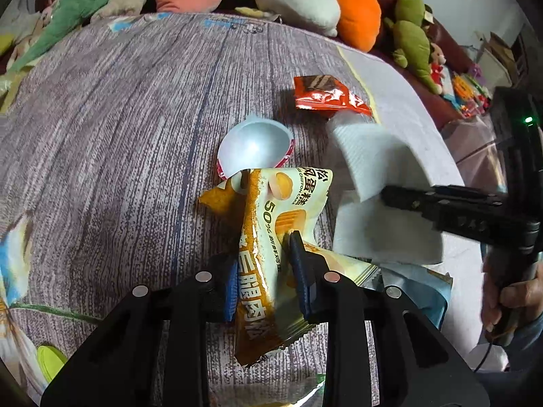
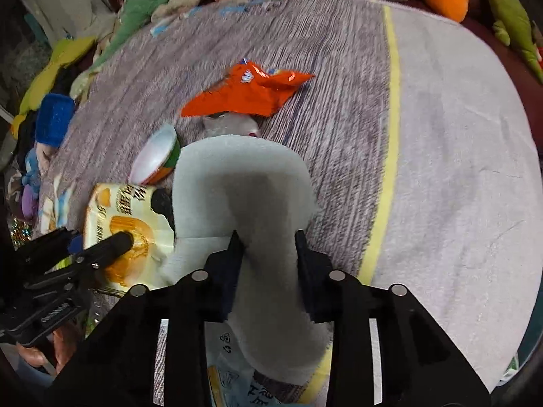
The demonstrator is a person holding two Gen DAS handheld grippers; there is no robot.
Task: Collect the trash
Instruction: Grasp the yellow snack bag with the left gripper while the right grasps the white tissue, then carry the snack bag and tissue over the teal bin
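My left gripper point(image 1: 264, 264) is shut on a yellow-and-cream cake wrapper point(image 1: 271, 237) and holds it above the cloth-covered table point(image 1: 118, 135). The wrapper also shows in the right wrist view point(image 2: 132, 227), pinched by the left gripper point(image 2: 98, 240). My right gripper point(image 2: 268, 247) is shut on a white paper tissue point(image 2: 244, 190), which also shows in the left wrist view point(image 1: 376, 166) beside the right gripper point(image 1: 387, 193). An orange snack wrapper point(image 1: 325, 96) point(image 2: 247, 93) and an empty plastic cup point(image 1: 253, 146) point(image 2: 157, 159) lie on the table.
Plush toys point(image 1: 359, 13) crowd the far edge of the table. A pale blue wrapper point(image 1: 414, 291) lies under the tissue. A blue block point(image 2: 54, 118) sits among toys at the left. A yellow stripe point(image 2: 393, 101) divides the cloth.
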